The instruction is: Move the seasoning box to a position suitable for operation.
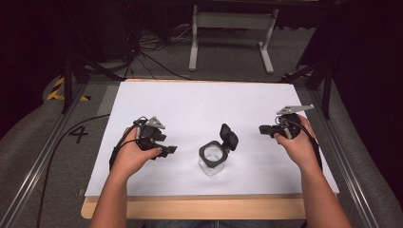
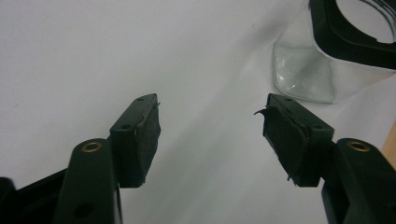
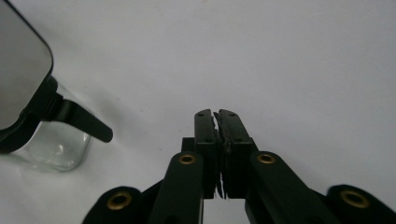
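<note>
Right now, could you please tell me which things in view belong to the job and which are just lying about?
Job, likely:
- clear glass jar with black flip lid open
- left gripper, open
- right gripper, shut

Lying about:
- white metal stand
- black floor cables

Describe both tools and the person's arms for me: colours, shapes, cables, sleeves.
Both tools are black. The left tool carries a grey three-cornered plate and trails a black cable. The right tool has the same plate. Its gripper view shows flat, frayed black pads and brass-coloured pivot rivets. Both forearms are bare; no sleeves or gloves.
</note>
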`<state>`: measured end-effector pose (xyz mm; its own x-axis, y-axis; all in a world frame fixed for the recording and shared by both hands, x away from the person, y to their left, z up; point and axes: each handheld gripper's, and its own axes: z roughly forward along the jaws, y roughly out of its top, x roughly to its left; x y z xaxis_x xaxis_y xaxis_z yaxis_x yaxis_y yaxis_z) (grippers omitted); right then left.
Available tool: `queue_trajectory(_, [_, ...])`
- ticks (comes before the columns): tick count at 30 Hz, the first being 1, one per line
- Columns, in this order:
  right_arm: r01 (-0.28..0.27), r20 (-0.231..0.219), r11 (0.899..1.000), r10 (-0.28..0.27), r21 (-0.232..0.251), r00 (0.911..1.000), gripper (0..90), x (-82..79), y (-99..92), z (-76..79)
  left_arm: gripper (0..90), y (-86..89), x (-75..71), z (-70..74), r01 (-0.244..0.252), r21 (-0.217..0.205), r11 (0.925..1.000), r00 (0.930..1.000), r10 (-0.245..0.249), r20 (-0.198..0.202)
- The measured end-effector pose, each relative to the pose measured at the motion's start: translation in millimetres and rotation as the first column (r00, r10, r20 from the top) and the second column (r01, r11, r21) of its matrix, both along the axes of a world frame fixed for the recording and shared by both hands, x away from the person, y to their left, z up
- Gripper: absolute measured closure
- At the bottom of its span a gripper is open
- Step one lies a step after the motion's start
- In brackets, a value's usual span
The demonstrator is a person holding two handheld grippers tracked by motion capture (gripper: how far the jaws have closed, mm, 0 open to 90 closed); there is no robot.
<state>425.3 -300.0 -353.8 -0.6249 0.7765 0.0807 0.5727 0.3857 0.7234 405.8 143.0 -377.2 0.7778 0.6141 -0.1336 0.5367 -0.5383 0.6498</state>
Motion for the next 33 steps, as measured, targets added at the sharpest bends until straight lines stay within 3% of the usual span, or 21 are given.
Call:
queue_trajectory(2, [-0.029, 0.001, 0.999, 0.029, 0.015, 0.9996, 89.6, -2.0, -1.4, 2.7, 44.2, -2.4, -2.4, 3.6, 0.020, -0.017, 0.9997, 0.9998, -0.020, -0.002])
queue_trajectory(6, [-0.030, -0.002, 0.998, 0.030, 0.047, 0.9995, 89.5, -4.7, -1.3, 5.5, 57.2, -7.2, -9.4, 13.3, 0.074, -0.050, 0.9960, 0.9970, -0.075, -0.017])
queue_trajectory(11, [-0.049, -0.005, 0.995, 0.050, 0.091, 0.9987, 87.4, -6.7, 0.7, 9.4, 73.0, -14.4, -15.6, 19.5, 0.152, -0.087, 0.9845, 0.9860, -0.157, -0.055])
queue_trajectory(16, [-0.063, -0.003, 0.993, 0.064, 0.101, 0.9980, 88.4, -9.3, 3.7, 12.1, 84.5, -21.9, -20.5, 22.5, 0.180, -0.086, 0.9799, 0.9810, -0.185, -0.056])
queue_trajectory(21, [-0.072, 0.007, 0.995, 0.071, 0.063, 0.9974, 89.9, -10.7, 8.5, 12.2, 89.4, -35.2, -26.8, 25.2, 0.208, -0.055, 0.9767, 0.9751, -0.211, -0.068])
queue_trajectory(28, [-0.096, -0.001, 0.993, 0.096, 0.075, 0.9954, 89.9, -13.0, 14.2, 12.9, 89.8, -54.6, -28.5, 17.6, 0.264, -0.020, 0.9642, 0.9598, -0.265, -0.092])
queue_trajectory(33, [-0.107, -0.007, 0.991, 0.108, 0.081, 0.9941, 89.9, -14.1, 17.6, 12.9, 89.8, -64.4, -29.6, 13.0, 0.283, -0.011, 0.9592, 0.9536, -0.282, -0.105])
